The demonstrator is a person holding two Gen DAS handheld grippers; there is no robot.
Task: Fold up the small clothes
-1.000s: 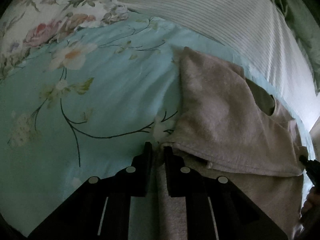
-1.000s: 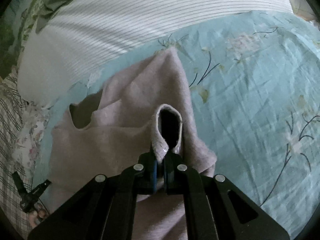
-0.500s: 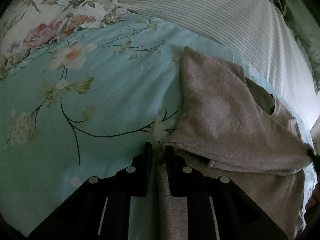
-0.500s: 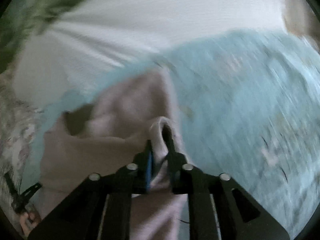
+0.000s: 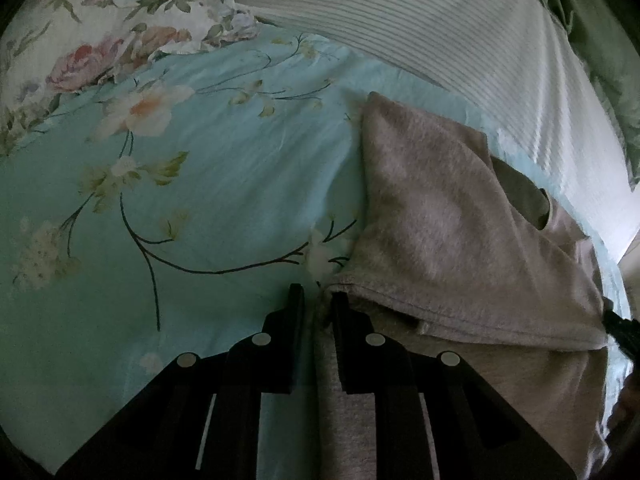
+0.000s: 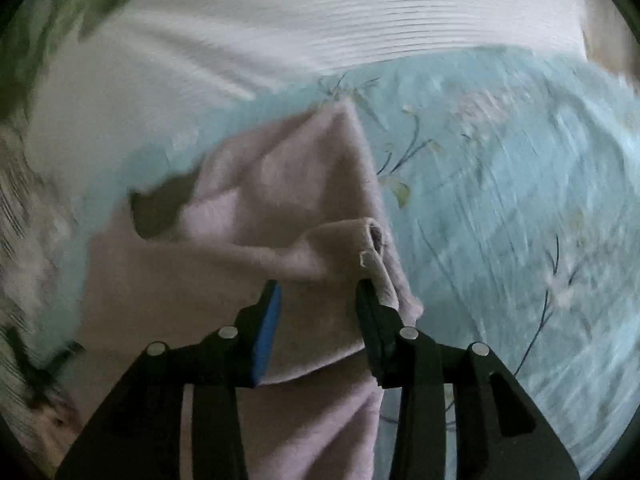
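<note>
1. In the left wrist view, the left claw (image 5: 317,300) sat at the near edge with its jaws almost together, clenched on a strip of the grey garment (image 5: 448,240) that ran between them at the garment's near left corner.
2. In the right wrist view, the right claw (image 6: 318,288) had its jaws parted and opening; the pads pressed on nothing, though the garment's cloth lay under the gap and a rolled cuff (image 6: 370,244) lay just beyond the right finger (image 6: 378,320).
3. The garment lay on the bed, partly folded, an upper layer doubled over the lower one with a hemmed edge (image 5: 472,324) crossing from left to right.
4. A dark neck opening (image 5: 520,196) showed at the garment's far right in the left wrist view.
5. To the left of the garment the light blue bedsheet (image 5: 224,184) with printed flowers and thin dark stems spread out bare.
6. Farther off lay a white ribbed cover (image 5: 460,32), and at the far left a rose-printed pillow (image 5: 80,48).
7. At the far right corner a green cloth (image 5: 600,40) bordered the white cover.
</note>
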